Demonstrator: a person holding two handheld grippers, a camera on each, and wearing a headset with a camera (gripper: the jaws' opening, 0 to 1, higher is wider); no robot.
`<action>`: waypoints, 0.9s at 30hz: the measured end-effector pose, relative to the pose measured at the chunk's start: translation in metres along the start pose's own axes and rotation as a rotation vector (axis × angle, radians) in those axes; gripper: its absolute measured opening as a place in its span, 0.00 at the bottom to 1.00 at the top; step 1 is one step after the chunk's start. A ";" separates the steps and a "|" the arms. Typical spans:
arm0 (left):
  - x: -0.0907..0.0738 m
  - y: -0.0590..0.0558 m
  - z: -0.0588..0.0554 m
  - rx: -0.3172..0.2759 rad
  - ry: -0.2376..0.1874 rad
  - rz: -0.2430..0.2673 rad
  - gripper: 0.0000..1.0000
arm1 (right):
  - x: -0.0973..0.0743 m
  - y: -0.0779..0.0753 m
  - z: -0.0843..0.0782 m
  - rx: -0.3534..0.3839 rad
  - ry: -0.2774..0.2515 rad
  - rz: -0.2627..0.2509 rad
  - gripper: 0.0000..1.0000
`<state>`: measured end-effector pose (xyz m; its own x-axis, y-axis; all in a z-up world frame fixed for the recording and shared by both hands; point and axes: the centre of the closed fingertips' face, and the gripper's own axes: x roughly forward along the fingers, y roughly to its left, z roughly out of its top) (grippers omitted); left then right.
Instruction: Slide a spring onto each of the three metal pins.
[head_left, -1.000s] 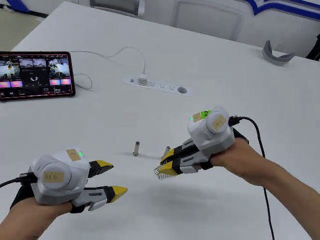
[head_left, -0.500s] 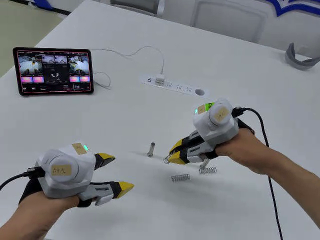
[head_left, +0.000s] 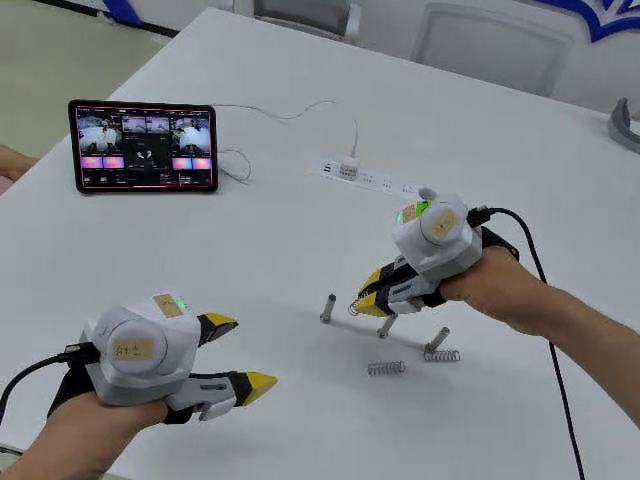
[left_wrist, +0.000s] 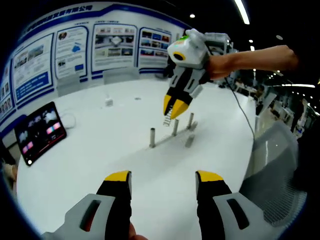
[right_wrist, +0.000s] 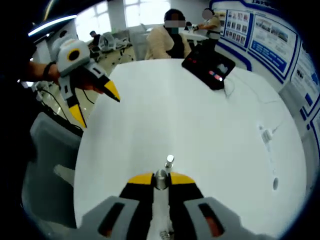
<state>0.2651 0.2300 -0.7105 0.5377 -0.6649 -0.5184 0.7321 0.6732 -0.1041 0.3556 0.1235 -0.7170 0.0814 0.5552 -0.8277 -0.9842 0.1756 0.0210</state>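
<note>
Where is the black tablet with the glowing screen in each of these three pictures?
Head view: black tablet, upper left.
Left gripper view: tablet at left edge, mid-height.
Right gripper view: tablet at top, right of centre.
Shared landmark: the white power strip nearby.

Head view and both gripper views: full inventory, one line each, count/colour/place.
Short metal pins: three, silver-grey, standing in a row mid-table.
Coiled wire springs: three, silver; two lying on the table in front of the pins towards the right, one held in the right tongs.
Flat black tablet: one, screen lit, far left of the table.
White power strip: one, beyond the pins, a white plug in it.
White table: one, under everything.
Grey chairs: two, at the far edge.
Left tongs: yellow tips, open, holding nothing, near left.
Right tongs: yellow tips, shut on a spring, close to the middle pin.
</note>
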 end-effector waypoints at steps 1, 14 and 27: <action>-0.001 0.001 -0.001 -0.001 0.001 0.004 0.52 | 0.001 -0.001 0.001 -0.002 -0.001 0.000 0.12; -0.013 0.005 -0.009 -0.031 0.005 0.029 0.52 | 0.014 -0.014 0.013 -0.016 0.004 0.007 0.12; -0.018 0.008 -0.012 -0.042 0.003 0.045 0.51 | 0.023 -0.015 0.011 -0.013 0.017 0.030 0.12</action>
<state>0.2563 0.2510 -0.7124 0.5681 -0.6329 -0.5260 0.6893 0.7152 -0.1161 0.3739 0.1426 -0.7298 0.0495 0.5459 -0.8364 -0.9882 0.1486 0.0385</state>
